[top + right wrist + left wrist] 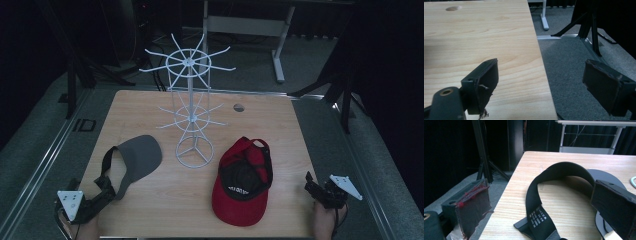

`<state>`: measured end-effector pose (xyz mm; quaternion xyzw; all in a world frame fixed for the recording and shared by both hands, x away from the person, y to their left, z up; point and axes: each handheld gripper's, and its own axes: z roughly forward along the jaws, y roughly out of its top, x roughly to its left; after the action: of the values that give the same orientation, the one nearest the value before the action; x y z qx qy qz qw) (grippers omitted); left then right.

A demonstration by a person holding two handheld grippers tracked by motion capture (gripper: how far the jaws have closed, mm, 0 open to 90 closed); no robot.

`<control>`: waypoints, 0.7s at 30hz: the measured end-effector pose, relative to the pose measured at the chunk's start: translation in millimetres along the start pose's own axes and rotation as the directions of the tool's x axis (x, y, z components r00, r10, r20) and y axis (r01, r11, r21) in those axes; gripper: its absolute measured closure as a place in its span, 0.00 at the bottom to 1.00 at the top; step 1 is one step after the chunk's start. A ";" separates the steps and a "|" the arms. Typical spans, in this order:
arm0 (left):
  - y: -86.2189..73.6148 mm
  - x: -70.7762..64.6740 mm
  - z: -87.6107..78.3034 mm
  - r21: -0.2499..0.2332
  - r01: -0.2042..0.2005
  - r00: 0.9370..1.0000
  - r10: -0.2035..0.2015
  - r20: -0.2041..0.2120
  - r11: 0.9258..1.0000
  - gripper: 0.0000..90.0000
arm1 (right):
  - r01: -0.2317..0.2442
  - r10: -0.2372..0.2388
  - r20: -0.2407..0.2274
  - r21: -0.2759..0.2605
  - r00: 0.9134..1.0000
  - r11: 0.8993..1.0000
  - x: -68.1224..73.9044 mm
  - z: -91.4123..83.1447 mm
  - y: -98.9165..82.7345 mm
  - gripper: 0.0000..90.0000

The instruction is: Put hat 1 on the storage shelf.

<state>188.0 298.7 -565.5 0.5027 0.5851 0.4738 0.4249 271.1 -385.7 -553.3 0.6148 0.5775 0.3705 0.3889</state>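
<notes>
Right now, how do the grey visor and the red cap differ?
The visor is grey with an open top and a black strap; the cap is red with a full crown. The visor lies left of the white rack, its strap between the open jaws of the left gripper; the cap lies right of the rack, upside down, apart from the right gripper. Both rest on the table.

White print marks the visor [564, 185] strap's label and the red cap [243, 179] lining, both too small to read.
</notes>
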 end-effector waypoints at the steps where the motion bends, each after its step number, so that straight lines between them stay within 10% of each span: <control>1: 0.1 1.0 0.2 -0.002 0.018 1.000 -0.018 0.001 1.000 0.03 | -0.002 0.002 -0.003 -0.002 1.000 1.000 -0.3 0.0 0.0 0.15; 21: 0.3 -0.6 -0.3 0.015 0.020 0.999 -0.020 0.034 1.000 0.03 | 0.056 -0.055 -0.111 0.008 0.992 0.998 8.5 -28.0 47.4 0.15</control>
<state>187.9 298.1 -565.1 0.5078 0.5861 0.4568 0.4358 266.2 -377.2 -498.5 0.5791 0.6171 0.3897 0.3631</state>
